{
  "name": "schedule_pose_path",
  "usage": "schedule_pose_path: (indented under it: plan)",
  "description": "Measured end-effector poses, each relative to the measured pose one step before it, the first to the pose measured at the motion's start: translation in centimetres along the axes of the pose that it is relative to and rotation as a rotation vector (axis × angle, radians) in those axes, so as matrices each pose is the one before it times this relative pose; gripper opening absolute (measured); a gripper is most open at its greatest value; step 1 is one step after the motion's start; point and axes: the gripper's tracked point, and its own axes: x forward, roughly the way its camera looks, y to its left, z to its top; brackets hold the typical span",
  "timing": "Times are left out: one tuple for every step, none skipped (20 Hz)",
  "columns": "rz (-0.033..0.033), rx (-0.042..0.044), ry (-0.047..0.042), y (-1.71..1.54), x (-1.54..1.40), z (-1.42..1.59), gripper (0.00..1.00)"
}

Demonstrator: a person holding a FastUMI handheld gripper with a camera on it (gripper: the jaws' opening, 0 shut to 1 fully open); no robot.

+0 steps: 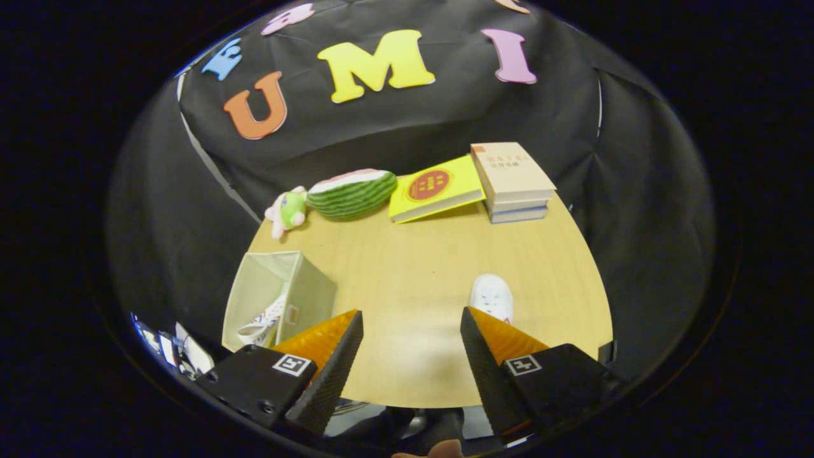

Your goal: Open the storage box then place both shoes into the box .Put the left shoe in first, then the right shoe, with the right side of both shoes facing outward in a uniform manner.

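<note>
The beige storage box [270, 289] stands open on the wooden table [413, 267], just ahead of my left finger. Inside it lies a white shoe [264, 324] with red and blue marks on its side. A second white shoe [491, 297] rests on the table just beyond my right finger, its rear part hidden behind that finger. My gripper [410, 324] hangs above the table's near edge, open, with nothing but bare table between its fingers.
Along the far edge of the table sit a small plush toy [287, 210], a watermelon-shaped plush [353, 193], a yellow book [435, 187] leaning on a stack of books [514, 181]. A person's fingertip [442, 450] shows below the gripper.
</note>
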Motion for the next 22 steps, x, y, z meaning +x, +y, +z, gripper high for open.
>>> schedule_pose_path:
  plan:
    - [-0.01321,0.00899,0.02043,-2.042,0.358,-0.374,0.95]
    - [-0.00948,0.00991,0.02311,-1.704,0.582,-0.480,0.95]
    - [-0.00718,0.01025,0.02887,-1.733,0.785,-0.585,0.95]
    - [-0.00104,0.01059,0.03270,-1.491,0.812,-0.633,0.95]
    - [-0.00096,0.01366,0.03233,-1.323,0.750,-0.710,0.95]
    - [-0.00139,-0.00603,0.03229,-1.384,0.936,-0.650,0.95]
    - [-0.00279,-0.00983,0.02601,-1.104,0.990,-0.591,0.95]
    - [0.00074,-0.00663,0.04120,-0.906,1.142,-0.829,0.95]
    - [0.01526,0.00188,0.03420,-0.443,1.200,-0.811,0.95]
    - [0.01320,0.00671,0.03279,-0.371,1.222,-0.678,0.96]
    - [0.01472,-0.00010,0.03146,-0.435,1.110,-0.658,0.96]
    - [0.00399,-0.00050,0.02989,-0.609,1.100,-0.502,0.96]
    - [0.00181,0.00054,0.02725,-0.719,1.047,-0.426,0.96]
    - [0.00377,0.00802,0.02306,-0.638,0.970,-0.320,0.95]
    - [0.00329,0.01824,0.02452,-0.464,0.815,-0.359,0.95]
    - [0.01053,0.01225,0.01474,-0.290,0.684,0.008,0.96]
    - [0.00970,0.00472,0.01123,-0.325,0.721,-0.048,0.95]
    - [0.00275,0.00312,0.01124,-0.352,0.695,-0.022,0.95]
    - [0.00487,0.00016,0.01419,-0.168,0.705,-0.084,0.95]
    - [0.01116,0.00248,0.00884,0.079,0.562,0.050,0.95]
    - [0.00097,-0.00692,0.00850,-0.140,0.549,0.064,0.95]
    - [-0.01130,-0.01800,0.00937,-0.317,0.547,0.082,0.94]
